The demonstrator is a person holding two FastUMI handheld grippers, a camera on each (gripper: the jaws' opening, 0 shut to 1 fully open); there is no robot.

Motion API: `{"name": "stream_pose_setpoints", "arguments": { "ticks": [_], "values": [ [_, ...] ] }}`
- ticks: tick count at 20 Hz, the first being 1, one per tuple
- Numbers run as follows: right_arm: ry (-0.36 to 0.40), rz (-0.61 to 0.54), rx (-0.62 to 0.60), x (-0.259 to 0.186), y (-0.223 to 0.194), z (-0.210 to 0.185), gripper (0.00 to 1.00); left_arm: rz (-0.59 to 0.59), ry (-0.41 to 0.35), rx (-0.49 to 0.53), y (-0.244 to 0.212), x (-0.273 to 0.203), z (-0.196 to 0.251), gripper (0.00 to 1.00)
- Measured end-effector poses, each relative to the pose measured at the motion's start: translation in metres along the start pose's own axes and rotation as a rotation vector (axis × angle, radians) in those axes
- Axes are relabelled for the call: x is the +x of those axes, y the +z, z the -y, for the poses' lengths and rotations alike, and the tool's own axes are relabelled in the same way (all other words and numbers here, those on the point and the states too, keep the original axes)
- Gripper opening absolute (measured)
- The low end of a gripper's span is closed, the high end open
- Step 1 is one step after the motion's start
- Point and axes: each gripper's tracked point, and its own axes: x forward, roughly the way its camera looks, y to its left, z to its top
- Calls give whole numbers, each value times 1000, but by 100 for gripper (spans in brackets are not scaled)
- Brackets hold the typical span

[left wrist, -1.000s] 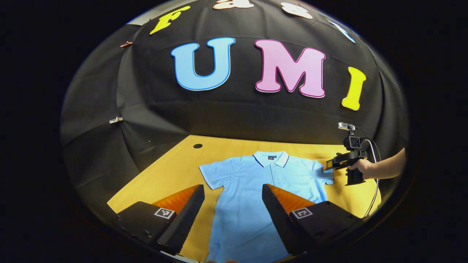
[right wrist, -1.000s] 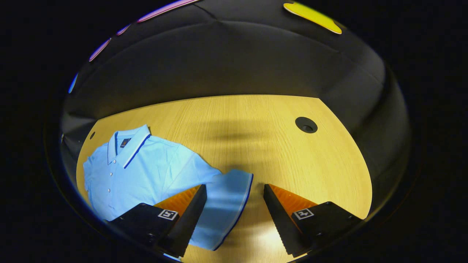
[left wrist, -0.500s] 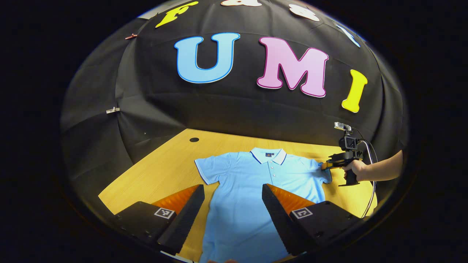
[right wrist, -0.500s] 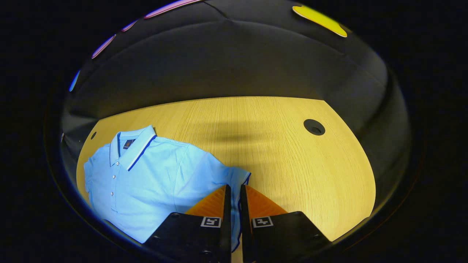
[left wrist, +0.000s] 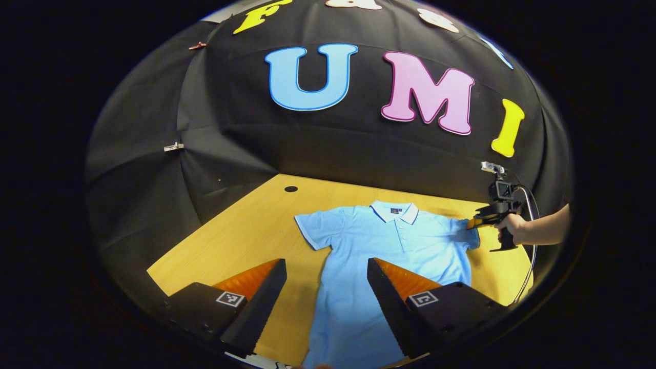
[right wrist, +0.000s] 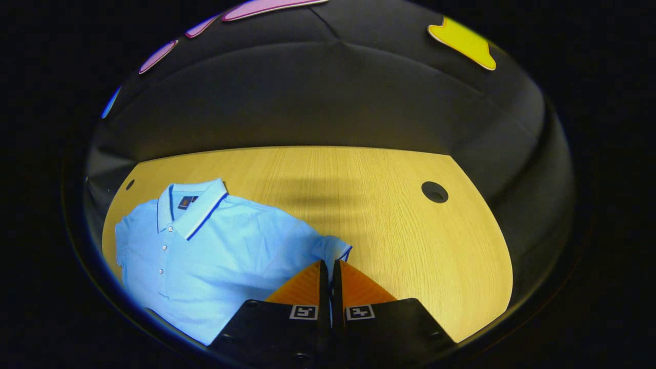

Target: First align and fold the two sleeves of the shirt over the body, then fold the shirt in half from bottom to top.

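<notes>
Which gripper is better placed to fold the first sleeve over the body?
Right. The right gripper is shut on the sleeve of the shirt. The left gripper hangs open above the shirt's lower body, gripping nothing.

Matt cloth shirt (left wrist: 369, 256), grained wooden table (right wrist: 410, 230)
</notes>
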Motion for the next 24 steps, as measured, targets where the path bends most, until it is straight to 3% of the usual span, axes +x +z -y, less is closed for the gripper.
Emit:
{"name": "stream_pose_setpoints", "arguments": {
  "ticks": [5, 12, 24],
  "values": [
    [43, 51, -34, -25, 29, -37, 5, 23, 15, -11, 8, -2, -18, 100],
    [148, 85, -135, -52, 45, -120, 5, 29, 36, -21, 2, -18, -38, 100],
    [323, -13, -276, -63, -17, -243, 10, -3, 93, -57, -20, -29, -79, 100]
  ]
}}
